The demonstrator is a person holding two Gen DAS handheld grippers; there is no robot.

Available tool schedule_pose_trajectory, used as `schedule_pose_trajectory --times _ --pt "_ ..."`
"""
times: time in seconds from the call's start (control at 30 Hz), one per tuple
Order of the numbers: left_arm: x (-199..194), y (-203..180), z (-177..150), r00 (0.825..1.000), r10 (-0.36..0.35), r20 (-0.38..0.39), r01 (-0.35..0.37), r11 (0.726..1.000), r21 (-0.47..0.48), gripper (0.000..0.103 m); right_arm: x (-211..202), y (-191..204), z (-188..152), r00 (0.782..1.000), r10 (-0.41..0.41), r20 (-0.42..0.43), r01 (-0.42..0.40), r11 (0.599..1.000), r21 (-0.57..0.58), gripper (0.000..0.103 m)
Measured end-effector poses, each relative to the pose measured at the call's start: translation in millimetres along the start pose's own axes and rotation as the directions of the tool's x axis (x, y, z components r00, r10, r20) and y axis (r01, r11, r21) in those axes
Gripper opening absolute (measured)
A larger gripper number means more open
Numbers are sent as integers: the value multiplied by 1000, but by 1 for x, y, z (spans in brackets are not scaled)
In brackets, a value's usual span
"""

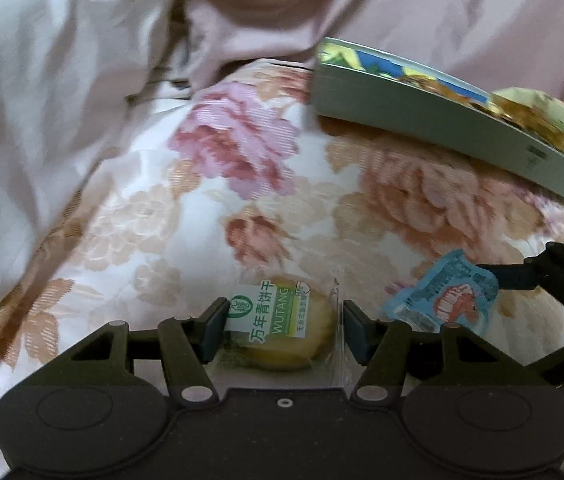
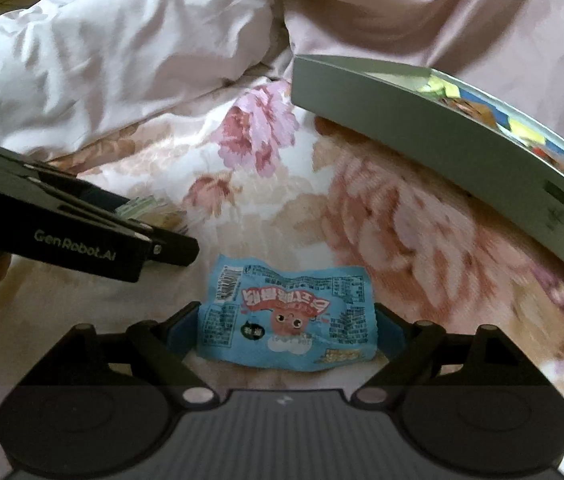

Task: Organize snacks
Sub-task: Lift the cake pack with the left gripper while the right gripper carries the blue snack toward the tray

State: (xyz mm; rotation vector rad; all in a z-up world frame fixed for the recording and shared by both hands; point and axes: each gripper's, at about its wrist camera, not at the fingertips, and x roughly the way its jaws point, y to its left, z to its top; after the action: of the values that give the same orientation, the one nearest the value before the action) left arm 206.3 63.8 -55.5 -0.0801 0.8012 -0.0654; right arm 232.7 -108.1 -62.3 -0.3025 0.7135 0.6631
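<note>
Pickup underway on the floral bedspread (image 1: 130,216): left gripper (image 1: 280,330) pinches the green-labelled biscuit pack (image 1: 282,320), right gripper (image 2: 285,326) clasps the blue snack packet (image 2: 285,312), both next needing a lift toward the grey box (image 2: 421,136).
</note>
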Motion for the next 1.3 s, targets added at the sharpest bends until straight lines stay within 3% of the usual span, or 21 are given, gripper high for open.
schedule_pose_trajectory --times 0.27,0.53,0.7,1.0,1.3 --pt "-7 -24 -12 998 -61 -24 63 996 62 62 -32 -1 -25 997 -23 -72 21 999 -30 90" --pt "-15 -45 -21 990 -127 -56 133 985 111 62 -60 -2 -47 994 -68 -91 74 996 58 90" --pt "-14 -56 -27 992 -115 -57 123 975 183 66 -69 -6 -60 992 -76 -96 88 989 120 90" --pt "-15 -62 -32 994 -96 -57 108 960 257 69 -66 -8 -61 994 -65 -85 76 988 131 91" --pt "-15 -63 -32 995 -87 -56 99 957 272 67 -64 -9 -61 994 -65 -86 76 988 135 92"
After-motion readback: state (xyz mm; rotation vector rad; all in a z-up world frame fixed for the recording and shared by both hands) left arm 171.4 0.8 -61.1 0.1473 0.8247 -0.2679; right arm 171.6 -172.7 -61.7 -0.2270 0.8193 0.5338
